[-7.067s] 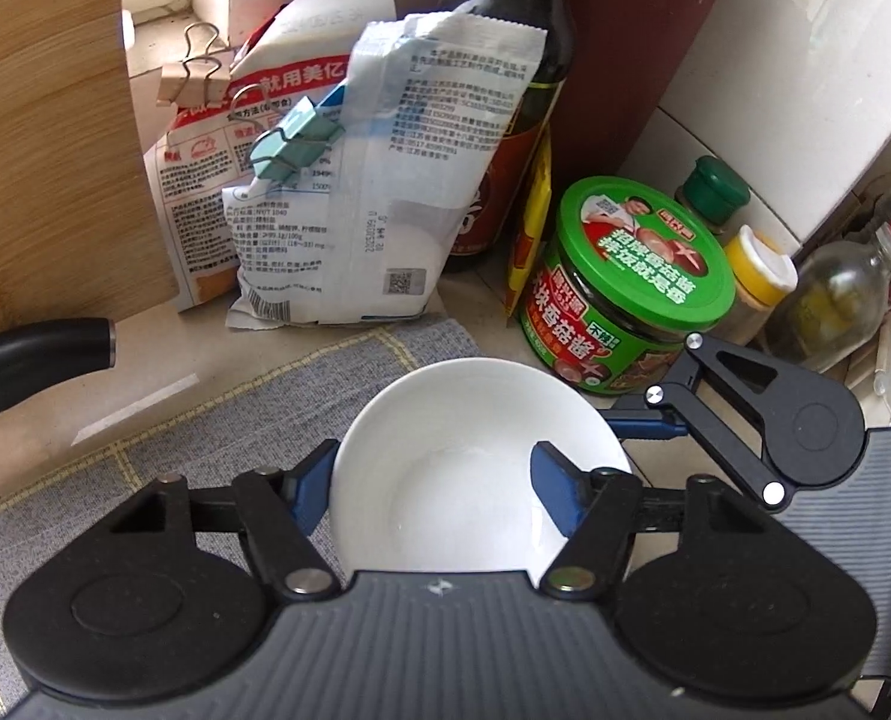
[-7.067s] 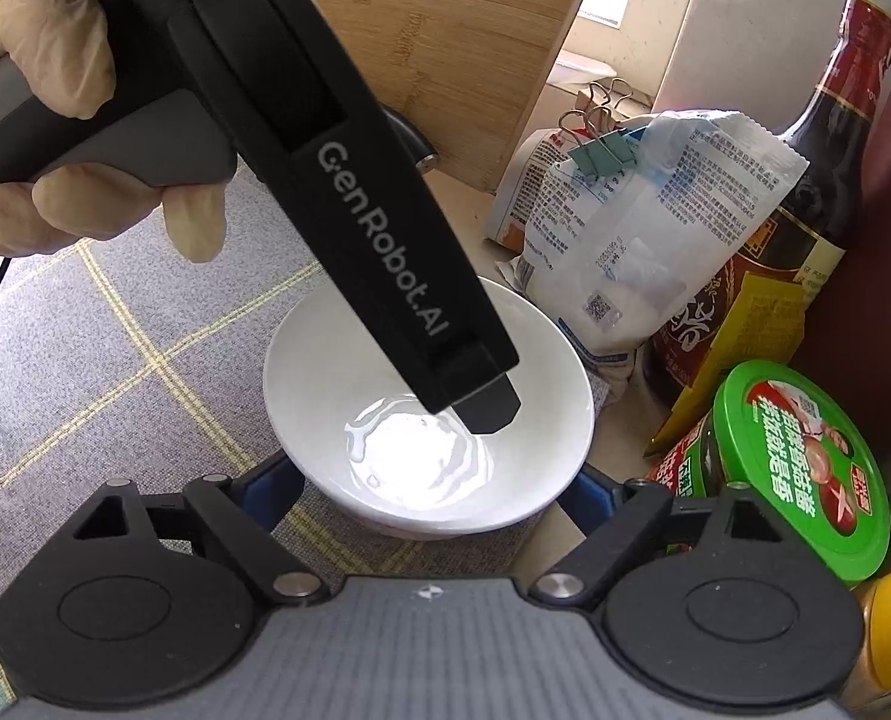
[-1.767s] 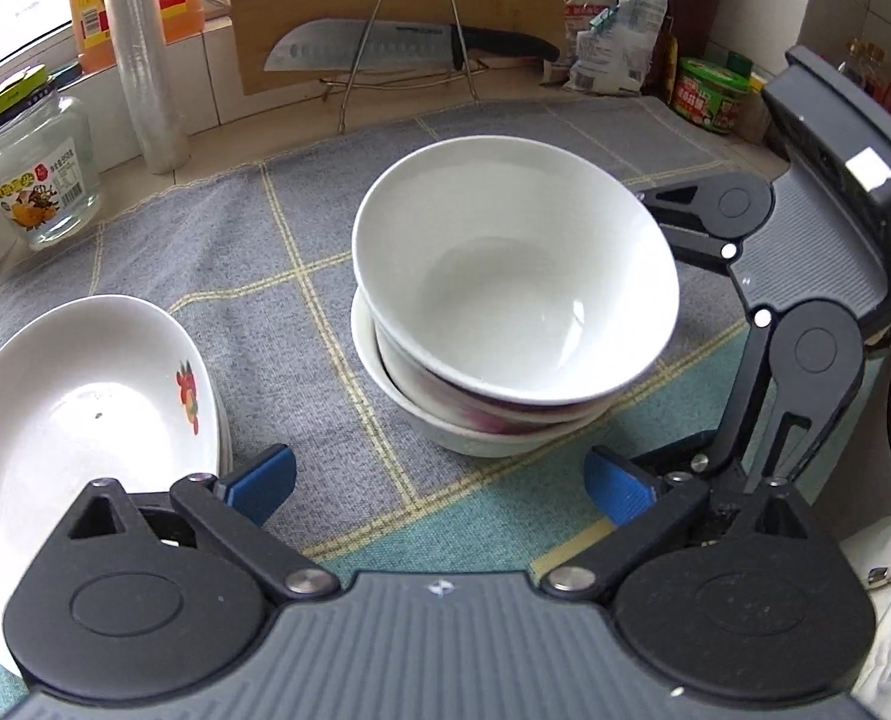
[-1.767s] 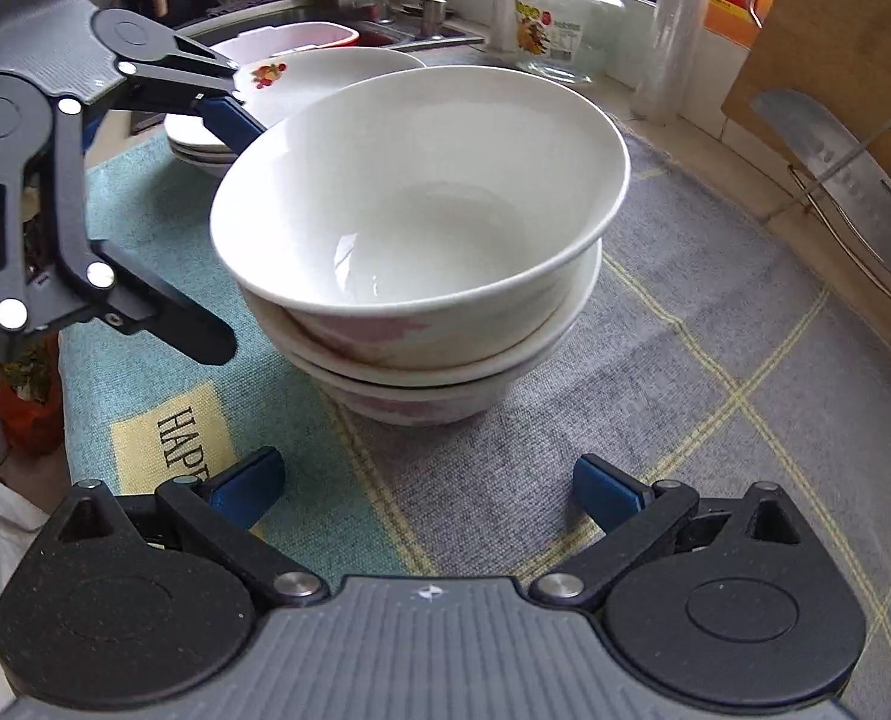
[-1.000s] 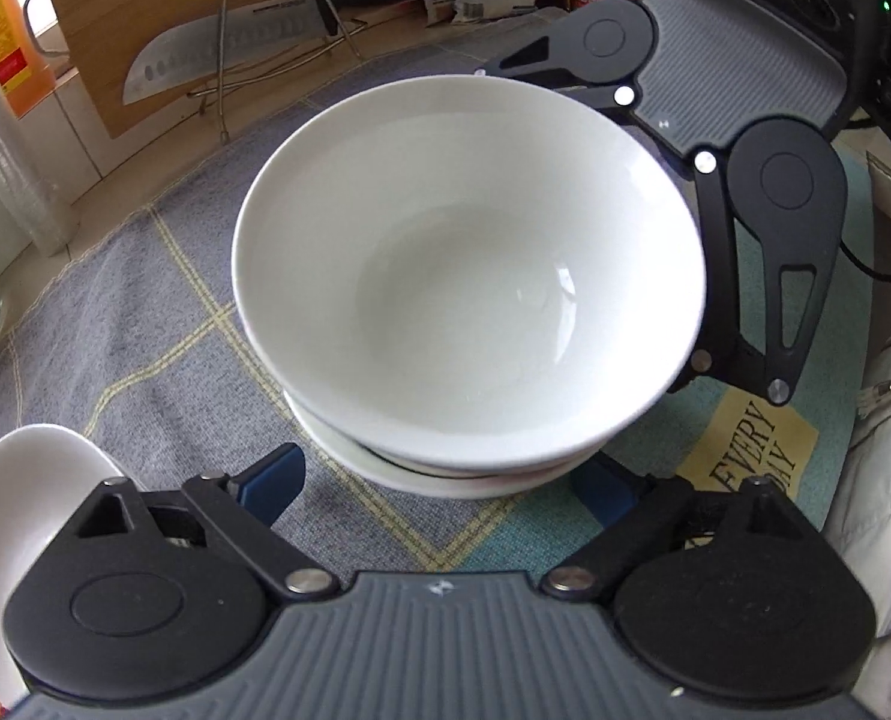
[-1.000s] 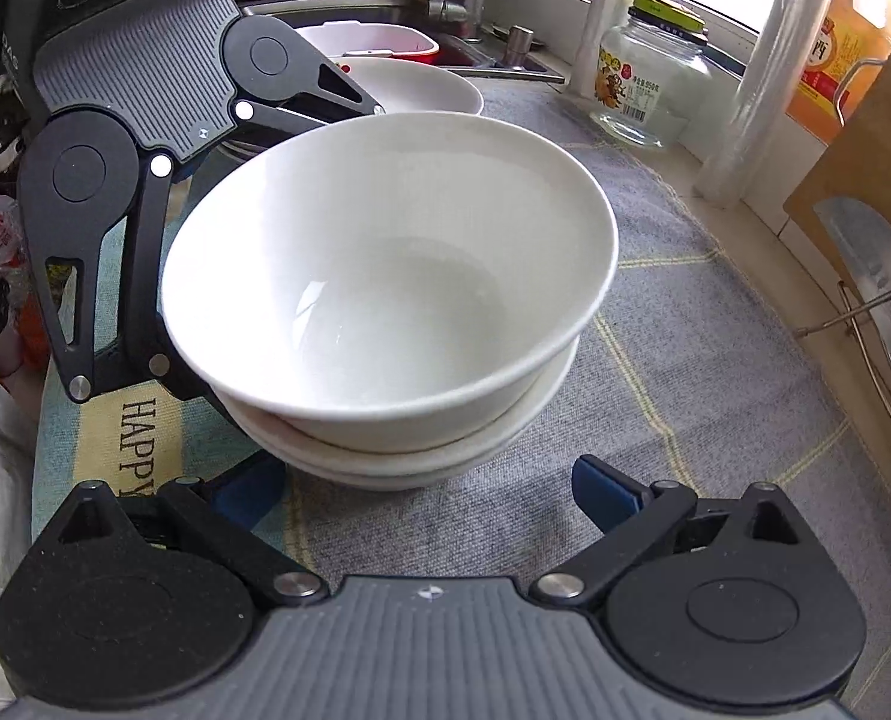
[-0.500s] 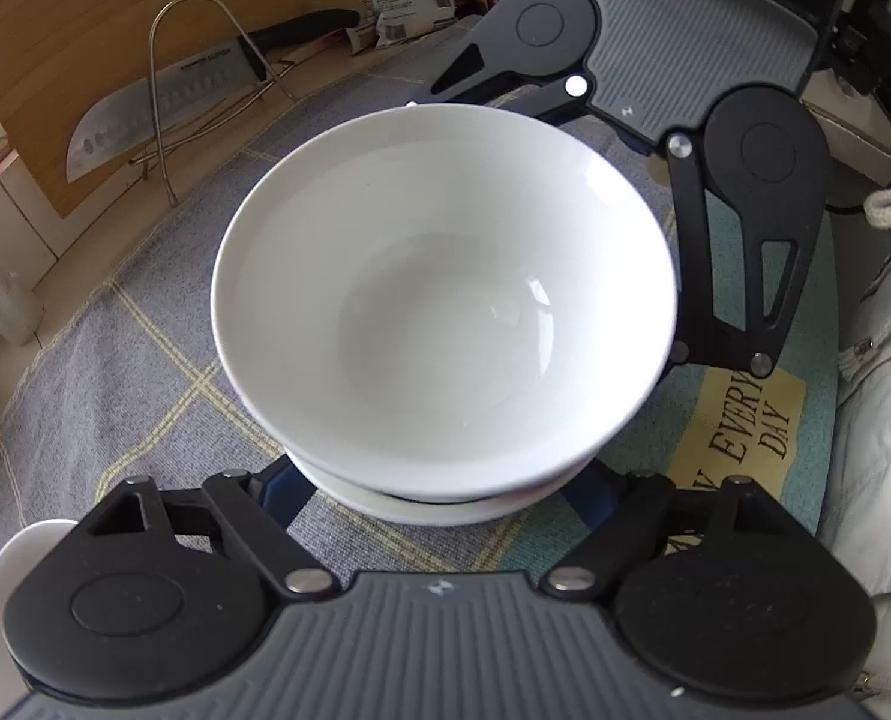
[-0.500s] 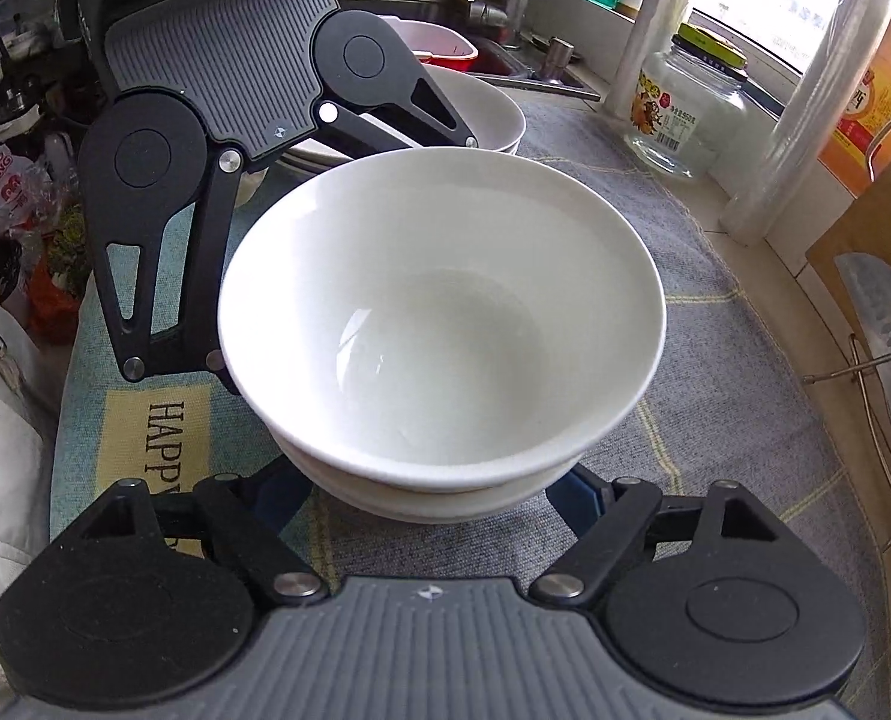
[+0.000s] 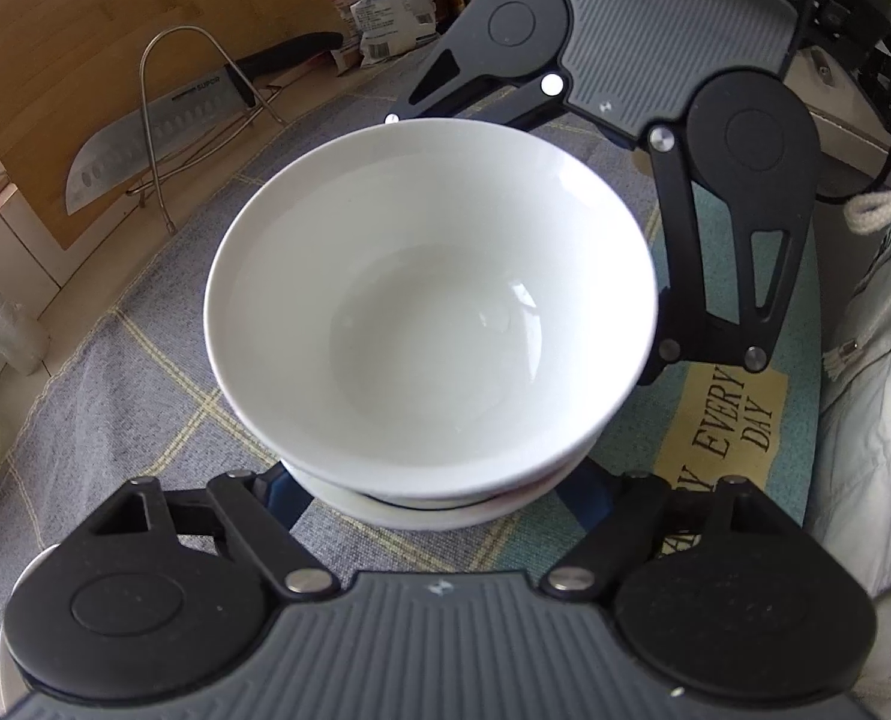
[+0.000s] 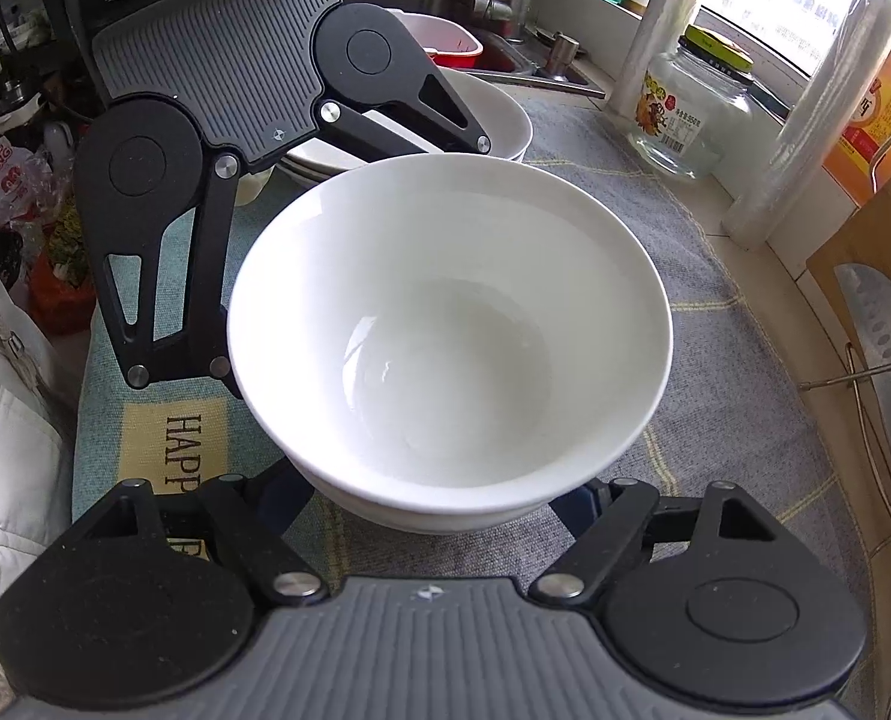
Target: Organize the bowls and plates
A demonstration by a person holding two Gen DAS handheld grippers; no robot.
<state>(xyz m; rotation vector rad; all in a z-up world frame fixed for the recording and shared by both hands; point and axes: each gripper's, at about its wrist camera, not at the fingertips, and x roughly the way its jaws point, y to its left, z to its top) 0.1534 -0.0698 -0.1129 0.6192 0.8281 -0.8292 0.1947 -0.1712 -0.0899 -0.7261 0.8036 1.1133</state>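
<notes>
Open mat [image 10: 739, 420] (knife rack [image 10: 883, 396] beyond)

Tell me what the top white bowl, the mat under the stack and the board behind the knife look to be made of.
Top white bowl: probably glazed ceramic or porcelain; smooth and glossy, with soft window glints inside.
Mat: woven fabric; matte grey with visible weave, yellow grid lines and a printed patch.
Board: wood or bamboo, judging by tan colour and straight grain; satin finish.
</notes>
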